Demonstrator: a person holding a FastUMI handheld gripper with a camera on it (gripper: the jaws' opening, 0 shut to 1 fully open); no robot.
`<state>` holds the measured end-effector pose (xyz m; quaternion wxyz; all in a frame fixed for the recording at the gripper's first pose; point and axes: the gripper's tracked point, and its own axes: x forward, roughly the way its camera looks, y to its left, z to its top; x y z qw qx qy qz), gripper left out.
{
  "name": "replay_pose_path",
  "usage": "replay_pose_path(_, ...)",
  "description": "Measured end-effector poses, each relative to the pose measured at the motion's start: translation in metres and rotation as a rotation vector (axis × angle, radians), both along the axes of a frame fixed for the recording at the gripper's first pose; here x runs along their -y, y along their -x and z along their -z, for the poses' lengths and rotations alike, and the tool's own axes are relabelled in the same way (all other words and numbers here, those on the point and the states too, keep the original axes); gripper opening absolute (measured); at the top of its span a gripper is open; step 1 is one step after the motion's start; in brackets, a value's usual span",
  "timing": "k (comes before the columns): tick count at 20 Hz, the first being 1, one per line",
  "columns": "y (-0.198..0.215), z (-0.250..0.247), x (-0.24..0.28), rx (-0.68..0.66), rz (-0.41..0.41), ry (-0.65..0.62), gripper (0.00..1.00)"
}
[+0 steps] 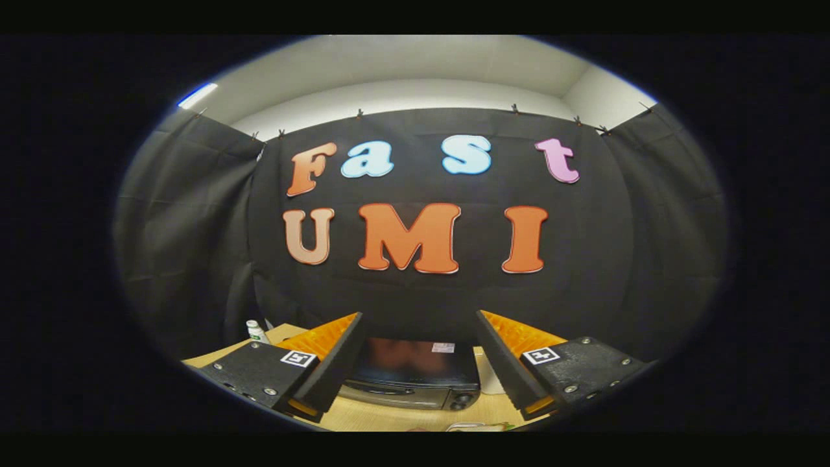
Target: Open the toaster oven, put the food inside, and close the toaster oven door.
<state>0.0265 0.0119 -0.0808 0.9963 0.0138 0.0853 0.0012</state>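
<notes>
Gripper held high, fingers spread apart

The gripper (418, 337) is held raised and roughly level, pointed forward. Its two fingers (337, 363) are seen set wide apart, with nothing gripped between them and nothing touched by either. The inner faces of the fingers are angled towards each other from base to tip, so that a broad gap is left between the tips. A square marker is carried on the upper face of each finger mount.

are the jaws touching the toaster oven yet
Apart. In the gripper view the gripper is open, held high, and the toaster oven sits well beyond and below its fingers on the table.
</notes>
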Motion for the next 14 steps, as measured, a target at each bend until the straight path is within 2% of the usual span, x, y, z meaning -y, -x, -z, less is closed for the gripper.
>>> replay_pose_path(4, -0.014, 0.043, -0.009, -0.096, -0.002, 0.019, 1.0)
replay_pose_path(14, -0.038, 0.166, -0.063, -0.35, -0.124, -0.008, 1.0)
